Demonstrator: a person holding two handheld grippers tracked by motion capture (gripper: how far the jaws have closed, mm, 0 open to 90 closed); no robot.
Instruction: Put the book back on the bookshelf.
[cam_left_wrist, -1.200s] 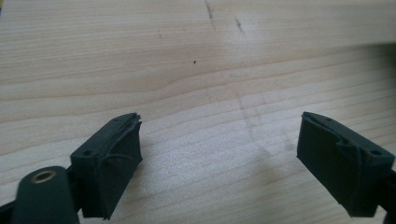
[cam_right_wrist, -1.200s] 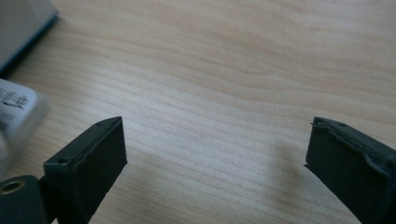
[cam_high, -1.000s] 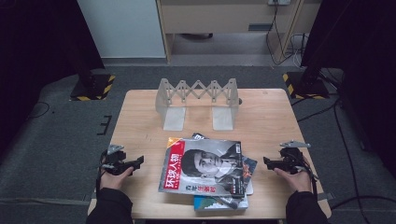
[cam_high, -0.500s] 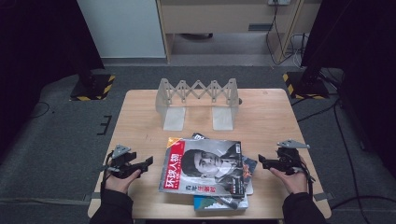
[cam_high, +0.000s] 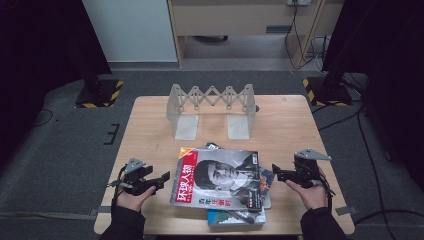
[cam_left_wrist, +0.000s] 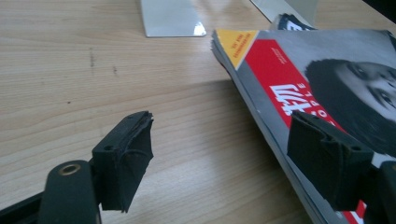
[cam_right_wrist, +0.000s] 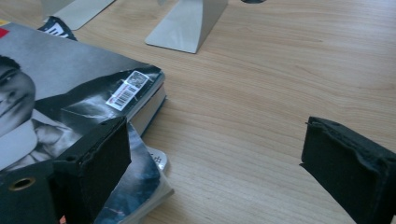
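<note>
- Pale wood desk (cam_high: 150, 130), high view: an accordion-style grey book rack (cam_high: 212, 107) stands empty at the far middle. A loose stack of magazines (cam_high: 222, 182) lies at the near middle, the red-banded portrait issue on top and skewed over those beneath. Left tongs (cam_high: 161, 178) sit just beside the stack's left edge, right tongs (cam_high: 278, 175) just beside its right; each points inward, probably to take the stack from both sides.
- Left gripper view: left tongs (cam_left_wrist: 233, 163) wide apart, holding nothing; one pad over bare wood, the other overlapping the top magazine (cam_left_wrist: 299, 74) at its spine edge.
- Right gripper view: right tongs (cam_right_wrist: 224, 163) wide apart, holding nothing; one pad over the barcode corner (cam_right_wrist: 128, 88) of the stack, the other over bare desk.
</note>
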